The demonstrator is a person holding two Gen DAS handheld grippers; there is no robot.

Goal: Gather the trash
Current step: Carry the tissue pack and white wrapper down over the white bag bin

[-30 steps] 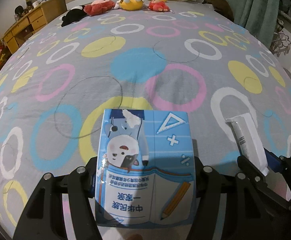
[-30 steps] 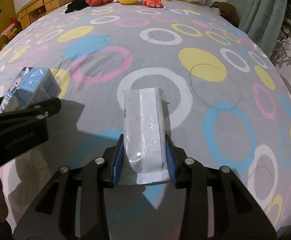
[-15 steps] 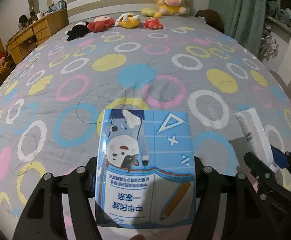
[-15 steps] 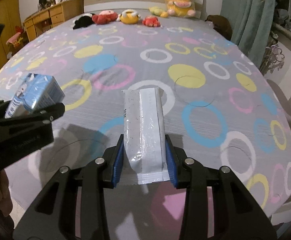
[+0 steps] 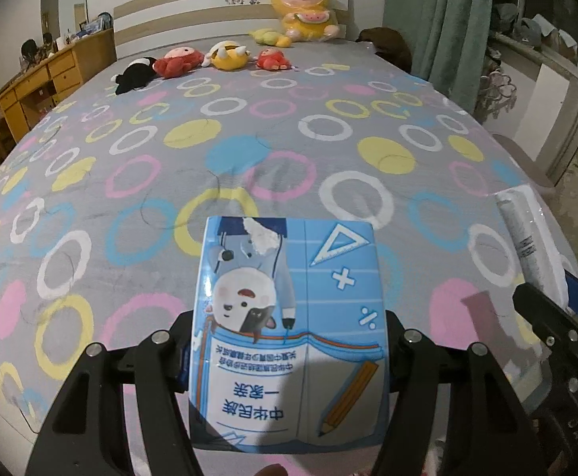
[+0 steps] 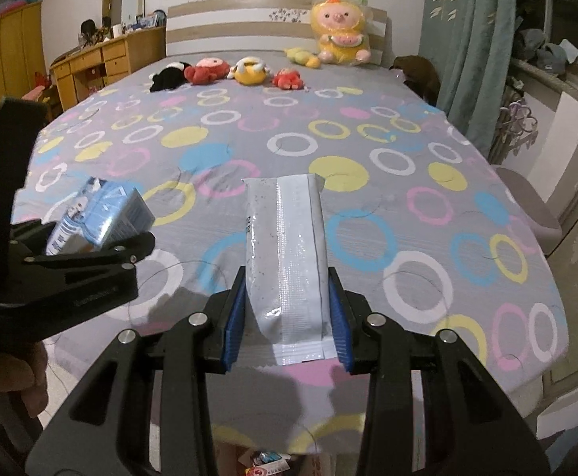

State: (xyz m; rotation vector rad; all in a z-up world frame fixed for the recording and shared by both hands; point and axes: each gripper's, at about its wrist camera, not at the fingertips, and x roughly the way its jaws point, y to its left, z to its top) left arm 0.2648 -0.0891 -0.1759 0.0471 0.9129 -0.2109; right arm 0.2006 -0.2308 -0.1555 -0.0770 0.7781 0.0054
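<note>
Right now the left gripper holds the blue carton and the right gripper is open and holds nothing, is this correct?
Not quite. The left gripper does hold the blue carton, but the right gripper is shut on a silver-white wrapper. The right wrist view shows this.

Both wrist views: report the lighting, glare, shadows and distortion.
Left wrist view: dim indoor light, fisheye bends the bed into a dome with dark corners; the blue carton in the left gripper is sharp. Right wrist view: same curvature; glare streaks run down the silver wrapper in the right gripper, and gripper shadows fall on the sheet below.
</note>
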